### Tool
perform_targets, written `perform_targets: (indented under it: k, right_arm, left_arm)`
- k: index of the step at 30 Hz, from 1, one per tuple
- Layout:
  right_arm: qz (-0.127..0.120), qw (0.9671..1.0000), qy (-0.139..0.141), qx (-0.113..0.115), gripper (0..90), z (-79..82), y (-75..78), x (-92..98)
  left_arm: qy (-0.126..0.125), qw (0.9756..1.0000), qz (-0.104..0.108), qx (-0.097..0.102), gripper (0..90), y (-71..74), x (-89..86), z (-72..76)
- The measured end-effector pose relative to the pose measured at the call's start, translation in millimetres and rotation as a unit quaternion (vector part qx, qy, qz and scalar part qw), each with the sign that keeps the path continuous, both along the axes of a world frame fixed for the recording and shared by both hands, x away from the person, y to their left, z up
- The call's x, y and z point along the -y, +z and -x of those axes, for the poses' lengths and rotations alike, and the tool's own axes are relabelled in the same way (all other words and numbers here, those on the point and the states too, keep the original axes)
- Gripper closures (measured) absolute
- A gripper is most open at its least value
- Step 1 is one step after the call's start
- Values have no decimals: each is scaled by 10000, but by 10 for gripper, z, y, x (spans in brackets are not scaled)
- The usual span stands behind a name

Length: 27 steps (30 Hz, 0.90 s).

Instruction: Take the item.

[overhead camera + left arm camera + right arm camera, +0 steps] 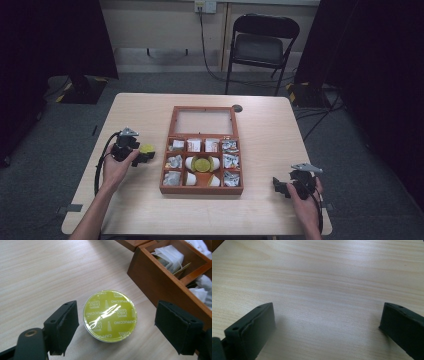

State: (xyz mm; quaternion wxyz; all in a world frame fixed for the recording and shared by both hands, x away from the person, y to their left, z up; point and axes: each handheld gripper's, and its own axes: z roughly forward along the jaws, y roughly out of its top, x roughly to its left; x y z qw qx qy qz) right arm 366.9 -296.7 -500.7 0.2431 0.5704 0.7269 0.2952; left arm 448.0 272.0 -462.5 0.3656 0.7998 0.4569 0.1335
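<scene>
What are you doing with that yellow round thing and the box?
A person holds a gripper in each hand at a wooden table. The left gripper has its jaws open around a yellow-green coffee capsule, which sits on the table beside the wooden box, not squeezed. The box's compartments hold sachets, white capsules and another yellow capsule. The right gripper rests open over bare table, to the right of the box.

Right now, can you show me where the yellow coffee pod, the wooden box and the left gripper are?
yellow coffee pod [110,315], left gripper view, middle of its foil lid.
wooden box [201,190], high view, its front wall.
left gripper [116,331], left gripper view, midway between its open jaws.
</scene>
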Motion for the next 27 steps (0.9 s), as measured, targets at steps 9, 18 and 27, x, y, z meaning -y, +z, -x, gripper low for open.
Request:
perform_targets:
  k: [9,18,27]
  right_arm:
    - [-1,10000,3,0,0,-1,0,0]
    - [-1,10000,3,0,0,-1,0,0]
    - [-1,10000,2,0,0,-1,0,0]
  left_arm:
    - [17,9998,-90,161,192,77,-99,119]
    - [9,9994,-67,337,195,199,-182,276]
    - [122,9995,-130,256,195,191,-315,381]
